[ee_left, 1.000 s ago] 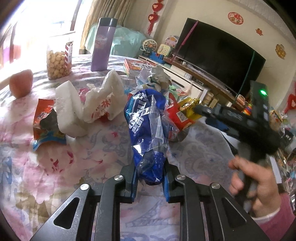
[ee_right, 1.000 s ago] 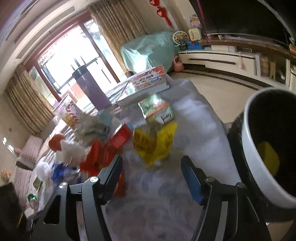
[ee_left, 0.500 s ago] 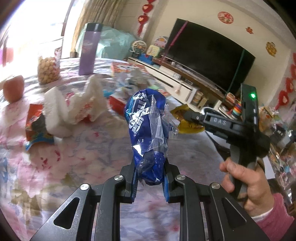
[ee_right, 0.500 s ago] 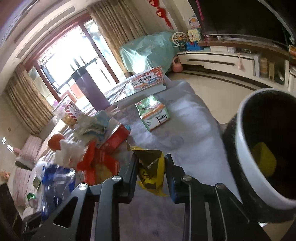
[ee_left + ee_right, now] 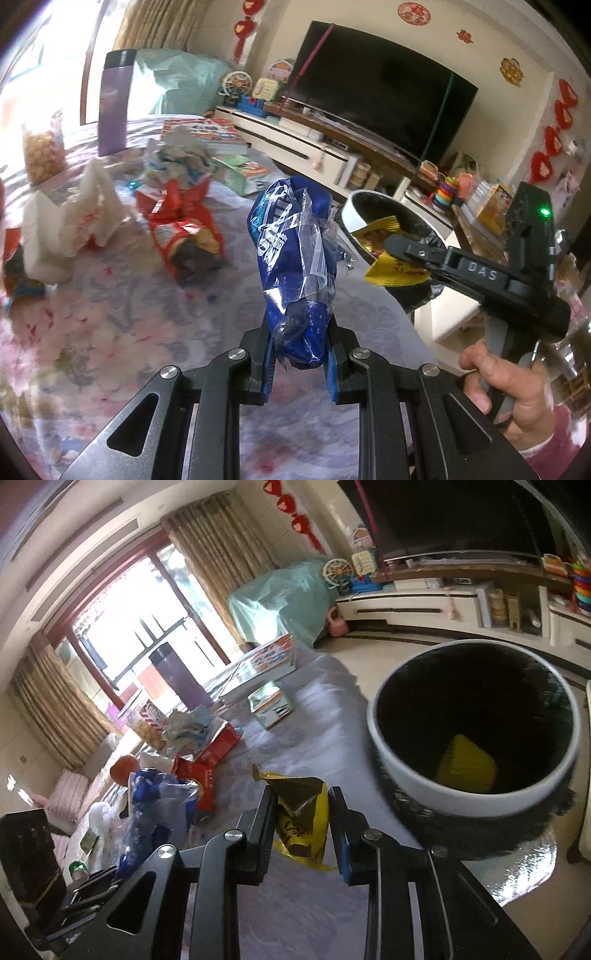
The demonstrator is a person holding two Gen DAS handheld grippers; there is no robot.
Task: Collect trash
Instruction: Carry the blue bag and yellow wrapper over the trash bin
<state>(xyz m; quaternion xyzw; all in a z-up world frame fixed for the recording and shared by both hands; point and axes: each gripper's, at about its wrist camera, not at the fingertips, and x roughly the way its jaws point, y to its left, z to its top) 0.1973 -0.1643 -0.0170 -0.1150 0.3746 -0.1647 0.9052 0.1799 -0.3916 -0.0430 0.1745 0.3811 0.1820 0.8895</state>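
- Left gripper (image 5: pixel 300 363), bottom centre of the left view: clamping a blue bag (image 5: pixel 295 266) between both fingers, the bag standing upright above the patterned tablecloth (image 5: pixel 110 332) and rising to mid-frame.
- Right gripper (image 5: pixel 303 830), bottom centre of the right view: pinching a yellow wrapper (image 5: pixel 304 812) between its fingers, crumpled top poking up past the fingertips.
- Seen from the left view, at right of centre: the same yellow wrapper (image 5: pixel 395 266) hanging in front of the bin's near rim, gripped at the tip of the black tool held by a hand (image 5: pixel 509 391) in the lower right.
- Trash bin (image 5: pixel 406 771), right half of the right view: showing a white rim and a black liner, standing just past the table edge, holding one yellow piece (image 5: pixel 465 764) low inside.
- Same bin (image 5: pixel 354 214) in the left view, right of centre: lying partly behind the blue bag and the wrapper.
- Left of centre in the left view: red snack packets (image 5: pixel 184 229) lying open on the cloth, a pile of crumpled paper (image 5: pixel 177 158) behind them, white crumpled wrapping (image 5: pixel 66 229) further left.
- Upper left of the left view: a clear jar (image 5: pixel 42 147) holding round pale snacks, and a purple flask (image 5: pixel 112 107) standing upright beside it.
- Above centre in the right view: a small green and white box (image 5: pixel 271 707) lying on the cloth, a flat book (image 5: pixel 266 664) beyond it.
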